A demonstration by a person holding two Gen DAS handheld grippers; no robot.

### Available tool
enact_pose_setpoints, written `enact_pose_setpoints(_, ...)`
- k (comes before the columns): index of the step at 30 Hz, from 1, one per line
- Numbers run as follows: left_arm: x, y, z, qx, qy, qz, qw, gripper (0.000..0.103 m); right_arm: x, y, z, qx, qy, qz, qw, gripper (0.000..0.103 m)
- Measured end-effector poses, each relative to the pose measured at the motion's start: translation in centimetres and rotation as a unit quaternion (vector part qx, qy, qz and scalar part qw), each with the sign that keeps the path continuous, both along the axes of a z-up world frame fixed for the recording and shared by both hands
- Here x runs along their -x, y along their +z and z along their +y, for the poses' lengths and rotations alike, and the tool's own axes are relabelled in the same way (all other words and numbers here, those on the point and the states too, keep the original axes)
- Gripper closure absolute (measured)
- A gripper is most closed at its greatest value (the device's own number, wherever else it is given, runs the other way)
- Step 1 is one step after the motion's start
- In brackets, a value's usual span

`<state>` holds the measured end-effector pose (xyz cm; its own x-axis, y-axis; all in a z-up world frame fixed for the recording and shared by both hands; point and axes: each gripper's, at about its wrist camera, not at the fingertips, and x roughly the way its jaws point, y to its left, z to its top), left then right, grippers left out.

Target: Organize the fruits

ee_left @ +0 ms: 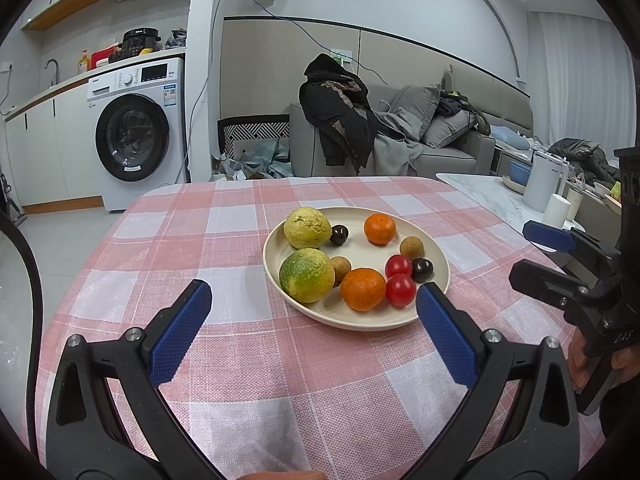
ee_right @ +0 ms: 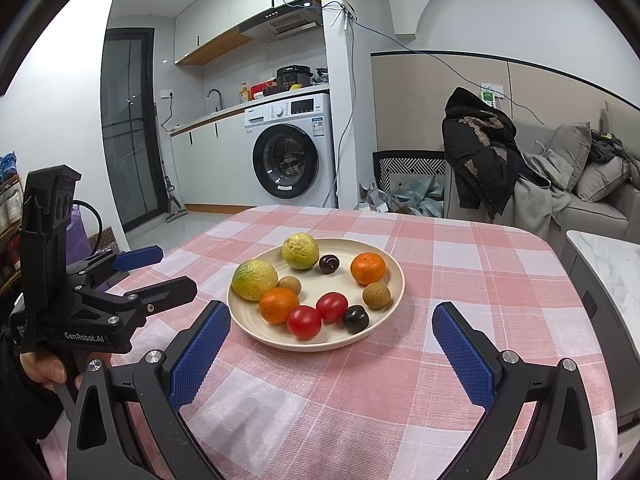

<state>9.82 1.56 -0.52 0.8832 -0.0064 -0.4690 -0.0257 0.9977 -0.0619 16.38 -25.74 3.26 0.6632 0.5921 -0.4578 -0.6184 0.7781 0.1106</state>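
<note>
A: On the checked counter (ee_left: 248, 360), where's the fruit?

B: All on the cream plate (ee_left: 372, 320): two guavas at nine o'clock, tangerines (ee_left: 363, 289), cherry tomatoes (ee_right: 304, 322), longans, dark cherries.

A: Both grippers?

B: Left gripper (ee_left: 314, 300) and right gripper (ee_right: 331, 322): jaws spread wide, empty. Only the right view shows the dark door (ee_right: 128, 128).

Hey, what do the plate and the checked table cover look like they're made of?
The plate looks like matte cream plastic or bamboo-fibre composite: smooth, one even colour, no glassy glare, though glazed ceramic can't be ruled out. The table cover looks like woven cloth: a coarse thread grid shows in the pink and white squares near the camera, with a dull, unreflective finish. It could be a textured plastic sheet imitating weave.
</note>
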Motion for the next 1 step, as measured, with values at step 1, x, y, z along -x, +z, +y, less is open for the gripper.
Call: enact_pose_setpoints(1,0.01,0.02,0.10,0.000,0.001,0.001,1.0000,0.001,-0.02,0.01,0.00,0.000,0.000,0.000,1.000,0.000)
